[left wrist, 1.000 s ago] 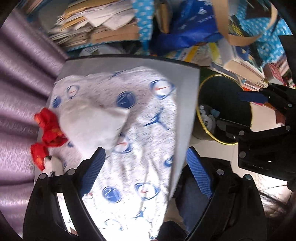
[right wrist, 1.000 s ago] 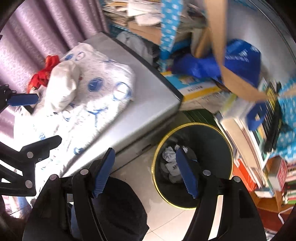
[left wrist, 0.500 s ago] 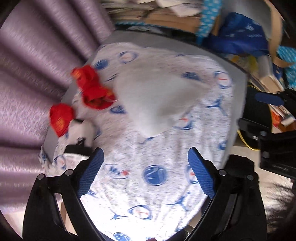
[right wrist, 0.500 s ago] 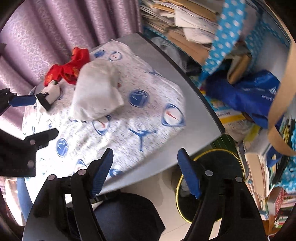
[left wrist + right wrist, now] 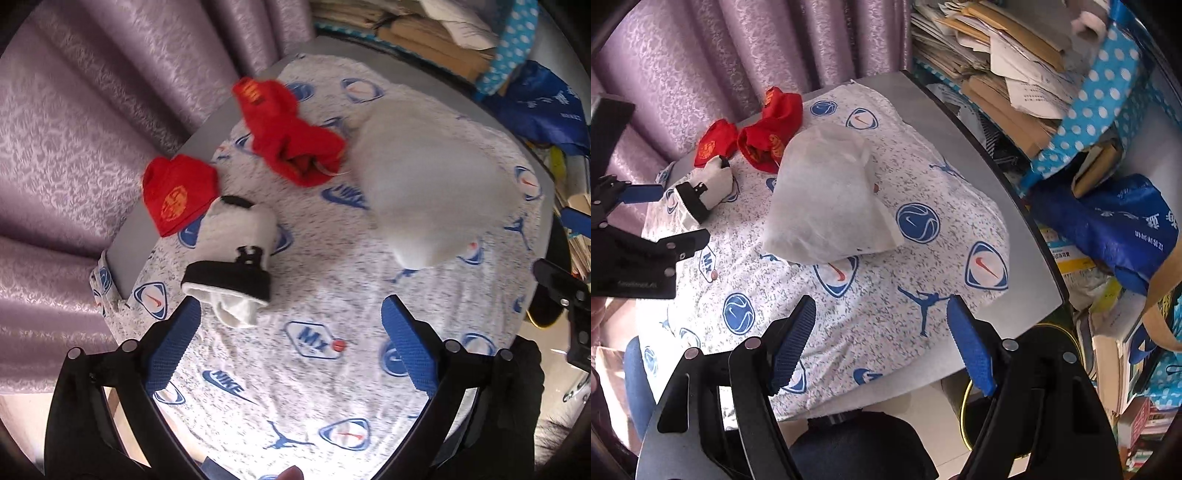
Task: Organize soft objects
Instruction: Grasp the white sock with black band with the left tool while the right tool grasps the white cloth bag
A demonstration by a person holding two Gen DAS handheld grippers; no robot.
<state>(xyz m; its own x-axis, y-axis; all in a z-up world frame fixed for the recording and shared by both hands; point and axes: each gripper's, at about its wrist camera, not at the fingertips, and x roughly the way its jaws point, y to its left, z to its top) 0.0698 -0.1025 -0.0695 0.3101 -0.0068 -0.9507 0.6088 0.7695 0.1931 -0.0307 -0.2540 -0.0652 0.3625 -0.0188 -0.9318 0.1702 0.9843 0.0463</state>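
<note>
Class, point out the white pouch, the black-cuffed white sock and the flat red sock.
white pouch (image 5: 827, 199): right wrist view, middle.
black-cuffed white sock (image 5: 236, 254): left wrist view, white body.
flat red sock (image 5: 177, 192): left wrist view, gold emblem.

The cloth (image 5: 314, 295) is white with blue logos; two socks (image 5: 291, 144) red, one sock (image 5: 236, 251) white-and-black; curtain (image 5: 92, 110) purple.

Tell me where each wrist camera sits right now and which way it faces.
Left wrist: on the left gripper, looking down at the white-and-black sock and red socks; its open blue pads frame the patterned cloth.
Right wrist: on the right gripper, above the near table edge, facing the white bag; the left gripper shows at left.
Shared: cloth, bag, socks.
</note>
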